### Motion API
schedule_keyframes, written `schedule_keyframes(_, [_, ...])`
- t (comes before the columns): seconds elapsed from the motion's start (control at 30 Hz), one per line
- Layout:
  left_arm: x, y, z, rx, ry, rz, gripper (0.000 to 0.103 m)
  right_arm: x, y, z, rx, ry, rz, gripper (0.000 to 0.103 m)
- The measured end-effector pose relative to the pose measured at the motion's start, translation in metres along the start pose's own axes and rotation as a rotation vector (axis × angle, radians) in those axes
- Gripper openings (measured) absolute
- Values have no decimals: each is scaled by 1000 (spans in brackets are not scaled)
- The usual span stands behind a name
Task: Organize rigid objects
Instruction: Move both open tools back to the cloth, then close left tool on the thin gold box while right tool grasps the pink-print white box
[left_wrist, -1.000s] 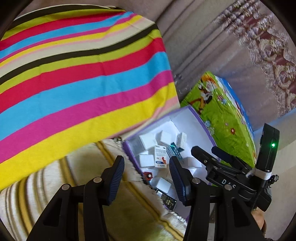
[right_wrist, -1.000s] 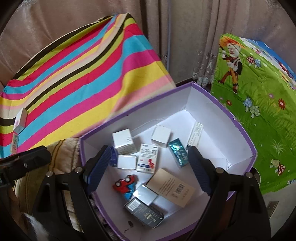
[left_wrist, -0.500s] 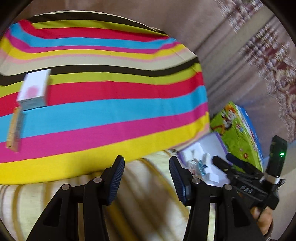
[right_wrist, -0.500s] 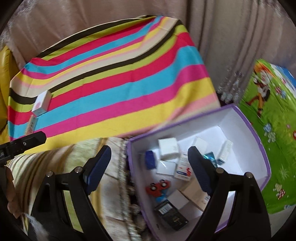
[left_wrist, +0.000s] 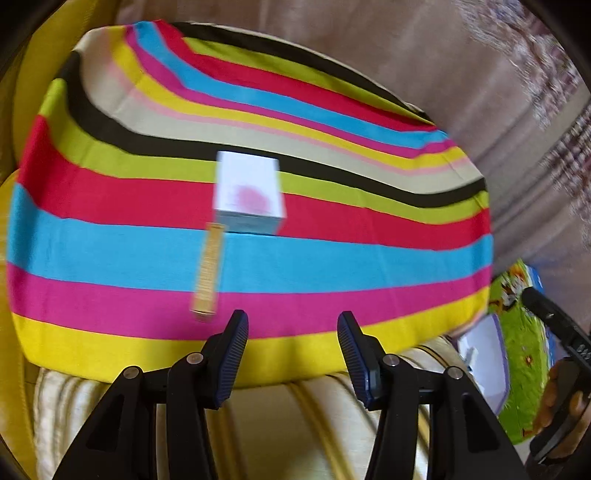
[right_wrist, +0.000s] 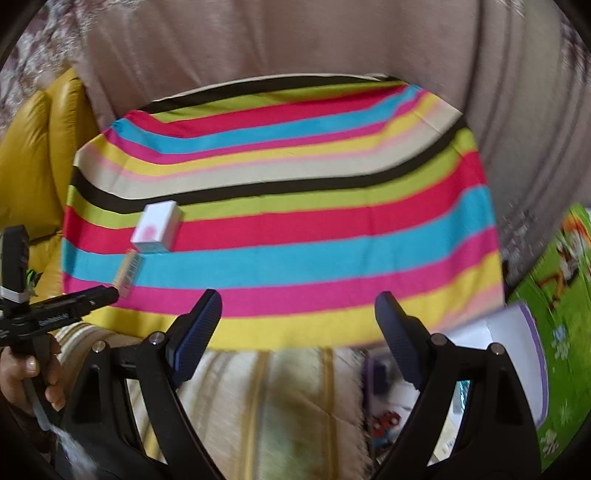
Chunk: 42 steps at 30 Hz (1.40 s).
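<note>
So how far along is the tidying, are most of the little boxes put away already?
Partly. Several small items already lie in the purple-edged box, though only a corner of it shows. Nothing is in hand: the left gripper and right gripper are both open and empty. Two things are left on the striped cloth: a white box with a pink spot and a slim yellow box just in front of it.

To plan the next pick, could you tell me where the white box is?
The white box lies on the striped cloth, left of centre, the slim yellow box just before it.
</note>
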<state>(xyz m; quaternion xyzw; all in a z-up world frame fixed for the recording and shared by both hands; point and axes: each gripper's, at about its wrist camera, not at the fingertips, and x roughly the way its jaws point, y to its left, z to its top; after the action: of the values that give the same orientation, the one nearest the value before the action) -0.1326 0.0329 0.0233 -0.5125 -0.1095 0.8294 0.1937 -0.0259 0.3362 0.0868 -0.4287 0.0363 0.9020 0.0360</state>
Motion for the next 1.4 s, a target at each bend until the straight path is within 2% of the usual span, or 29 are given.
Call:
schedule_keyframes(0.1, [7,7,4,5,15,21,51,8,21,14,-40,-4,17,87])
schedule_keyframes(0.17, [12,9,6,14,32,32,46,16,35,23,-61,2,39,87])
schedule_keyframes(0.33, [31,16,12,18,73,88,43,39,62,33,-99,27,73,87])
schedule_keyframes(0.63, [34,25,23,52,42,128,39,82,107,44,-157,93,123,87])
schedule_keyframes(0.87, [30,40,22,-3,30,97,39,110,140,52,-196,117,145,87])
schedule_keyframes(1.07, [41,44,21,-3,63,87,39,136,163,55,-211,146,164,87])
schedule_keyframes(1.1, [43,44,21,-1,70,78,38,140,167,55,-213,150,168,87])
schedule_keyframes(1.13, [44,44,21,0,71,78,25,143,171,56,-213,152,171,87])
schedule_keyframes(1.17, [46,45,21,-1,73,81,17,146,173,56,-212,153,173,87])
schedule_keyframes(1.27, [43,50,18,-23,64,65,17,156,181,57,-213,159,180,87])
schedule_keyframes(1.4, [32,65,11,-107,15,51,17,168,192,56,-210,170,191,87])
